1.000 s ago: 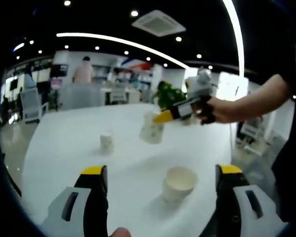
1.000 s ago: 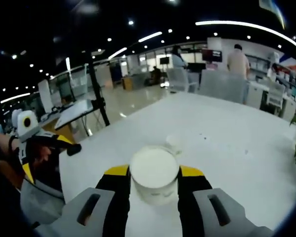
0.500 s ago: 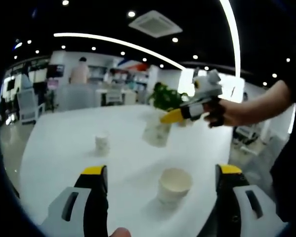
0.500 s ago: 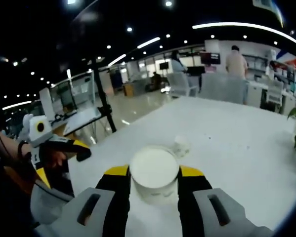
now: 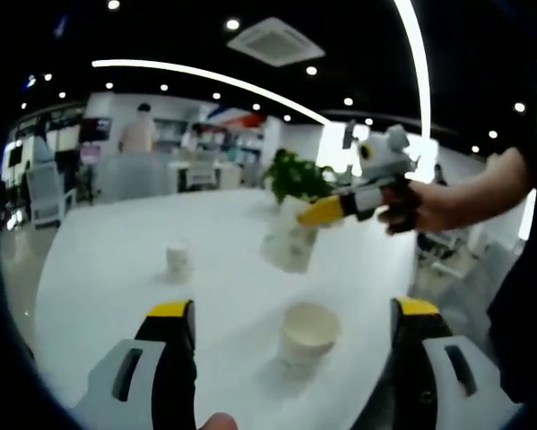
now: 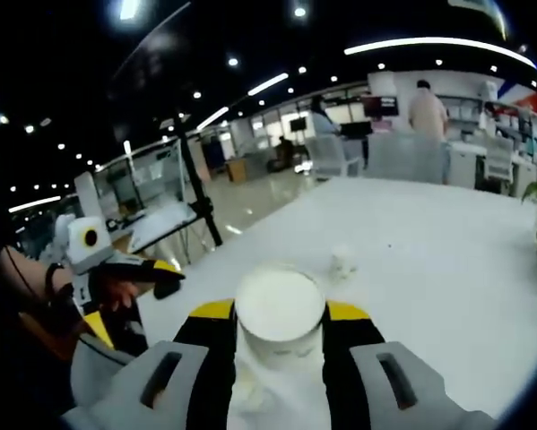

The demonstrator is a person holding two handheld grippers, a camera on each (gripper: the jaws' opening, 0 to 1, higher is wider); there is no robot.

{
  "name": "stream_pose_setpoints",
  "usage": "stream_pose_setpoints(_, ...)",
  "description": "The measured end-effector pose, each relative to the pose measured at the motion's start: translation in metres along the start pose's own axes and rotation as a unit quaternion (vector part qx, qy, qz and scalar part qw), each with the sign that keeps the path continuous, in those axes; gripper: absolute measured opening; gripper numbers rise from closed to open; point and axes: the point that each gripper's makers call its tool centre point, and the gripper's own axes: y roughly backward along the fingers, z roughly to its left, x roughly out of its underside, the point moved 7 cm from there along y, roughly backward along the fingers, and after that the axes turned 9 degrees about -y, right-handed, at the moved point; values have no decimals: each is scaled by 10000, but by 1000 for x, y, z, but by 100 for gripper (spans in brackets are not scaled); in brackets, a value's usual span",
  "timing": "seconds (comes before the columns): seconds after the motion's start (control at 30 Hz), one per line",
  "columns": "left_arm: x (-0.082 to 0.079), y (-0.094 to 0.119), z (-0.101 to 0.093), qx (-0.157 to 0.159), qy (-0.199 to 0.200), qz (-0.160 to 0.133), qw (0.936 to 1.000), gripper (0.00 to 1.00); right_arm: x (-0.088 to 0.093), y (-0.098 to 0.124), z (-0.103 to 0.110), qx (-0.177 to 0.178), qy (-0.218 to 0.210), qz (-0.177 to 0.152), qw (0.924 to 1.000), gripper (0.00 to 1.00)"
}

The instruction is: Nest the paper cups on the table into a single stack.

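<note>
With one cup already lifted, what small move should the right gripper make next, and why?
Probably carry the held cup over the near cup and lower it in. The right gripper is shut on that cup, which hangs tilted above the table. The near cup stands upright, mouth open, between the open left gripper jaws, closer than the far cup.

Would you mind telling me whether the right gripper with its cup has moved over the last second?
Yes. In the left gripper view, the right gripper and its held cup have risen and drifted right, away from the small far cup standing on the table.
</note>
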Motion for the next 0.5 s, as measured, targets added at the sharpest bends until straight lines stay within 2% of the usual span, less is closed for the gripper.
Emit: stream_pose_setpoints(0.5, -3, -4, -5, 134, 13, -39, 9999, 88, 7, 3, 10, -132, -207, -82, 9997, 34)
